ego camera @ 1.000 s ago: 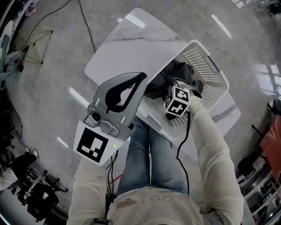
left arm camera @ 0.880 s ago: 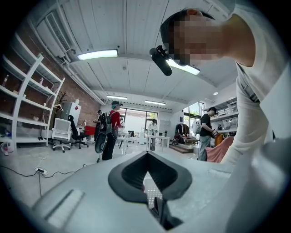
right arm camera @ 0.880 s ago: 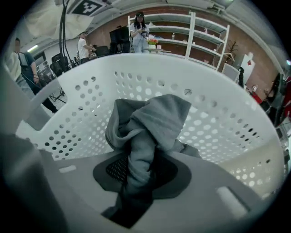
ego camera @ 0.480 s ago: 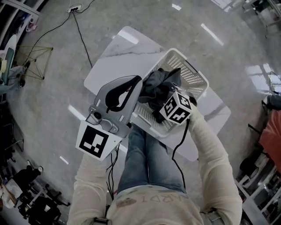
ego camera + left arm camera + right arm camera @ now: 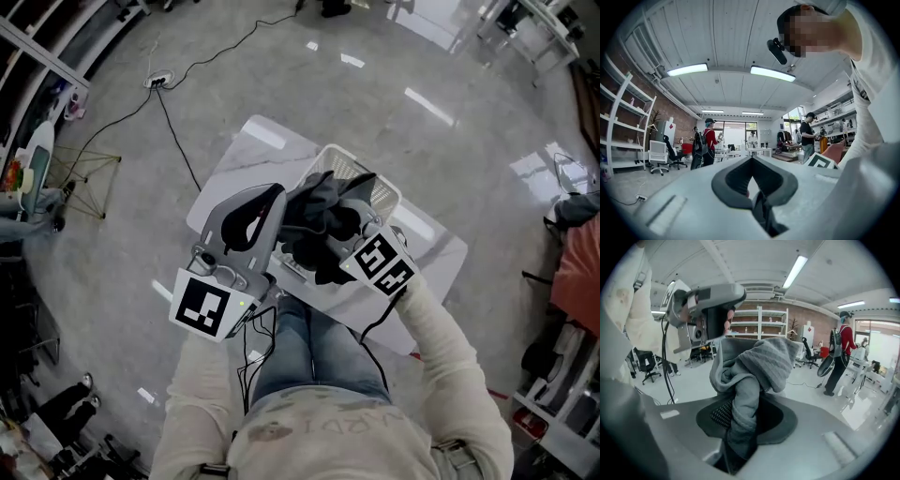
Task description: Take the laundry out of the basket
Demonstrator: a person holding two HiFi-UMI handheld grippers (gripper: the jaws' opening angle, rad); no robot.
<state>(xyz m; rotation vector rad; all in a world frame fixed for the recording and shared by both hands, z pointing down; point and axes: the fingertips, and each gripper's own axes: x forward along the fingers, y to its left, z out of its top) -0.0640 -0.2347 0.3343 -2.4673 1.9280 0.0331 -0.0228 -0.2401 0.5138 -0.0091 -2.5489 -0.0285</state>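
Observation:
A white slatted laundry basket [image 5: 378, 187] stands on a white table [image 5: 246, 150] in the head view. A dark grey garment [image 5: 323, 214] hangs bunched above the basket, lifted clear of its rim. My right gripper [image 5: 349, 246] is shut on that garment; in the right gripper view the grey cloth [image 5: 759, 362] is pinched between the jaws of my right gripper [image 5: 740, 404] and drapes over them. My left gripper [image 5: 277, 191] is held up left of the garment, shut with nothing in it. In its own view the left gripper [image 5: 752, 159] points out across the room.
Black cables [image 5: 173, 103] run over the shiny floor beyond the table. The holder's jeans-clad legs [image 5: 314, 347] are against the table's near edge. Several people [image 5: 708, 140], office chairs and shelving stand farther off. The left gripper [image 5: 715, 305] shows close in the right gripper view.
My right gripper has risen with the garment, drawing it up out of the basket. The head view has pulled higher, so table and basket look smaller. The left gripper stays raised.

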